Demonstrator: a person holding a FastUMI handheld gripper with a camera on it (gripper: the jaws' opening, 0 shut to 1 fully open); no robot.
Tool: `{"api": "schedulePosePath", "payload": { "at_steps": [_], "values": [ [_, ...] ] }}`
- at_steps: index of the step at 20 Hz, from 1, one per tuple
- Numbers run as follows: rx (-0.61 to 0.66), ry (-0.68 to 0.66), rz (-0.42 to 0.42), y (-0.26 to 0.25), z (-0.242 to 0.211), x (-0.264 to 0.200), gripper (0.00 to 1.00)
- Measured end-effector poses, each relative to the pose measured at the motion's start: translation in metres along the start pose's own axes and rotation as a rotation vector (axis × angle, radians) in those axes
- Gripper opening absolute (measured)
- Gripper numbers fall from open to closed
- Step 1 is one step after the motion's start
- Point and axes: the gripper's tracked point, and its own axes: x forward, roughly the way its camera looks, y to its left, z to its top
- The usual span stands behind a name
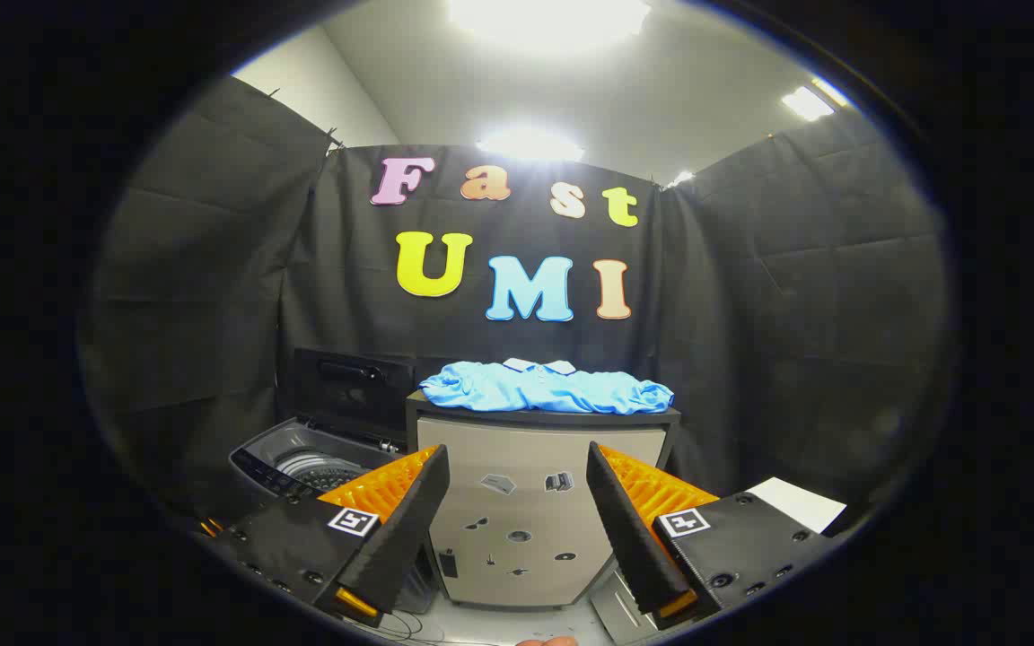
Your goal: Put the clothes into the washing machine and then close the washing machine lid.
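Atop cabinet [517,484]: blue shirt [546,388] lying crosswise, collar seemingly rearward; claw [517,489] apart.

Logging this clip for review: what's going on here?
A person's handheld gripper is open and holds nothing, its fingers aimed at a cabinet just ahead. A blue shirt lies on top of the cabinet, beyond the fingers and untouched. Beside the cabinet, the washer stands with its lid raised. Nothing has been loaded yet as far as can be seen.
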Motion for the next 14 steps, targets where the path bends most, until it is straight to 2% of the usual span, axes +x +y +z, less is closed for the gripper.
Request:
{"api": "schedulePosePath", "payload": {
  "at_steps": [14],
  "values": [
    [-0.007,-0.007,-0.010,0.0052,0.0074,-0.0026,0.97]
  ]
}}
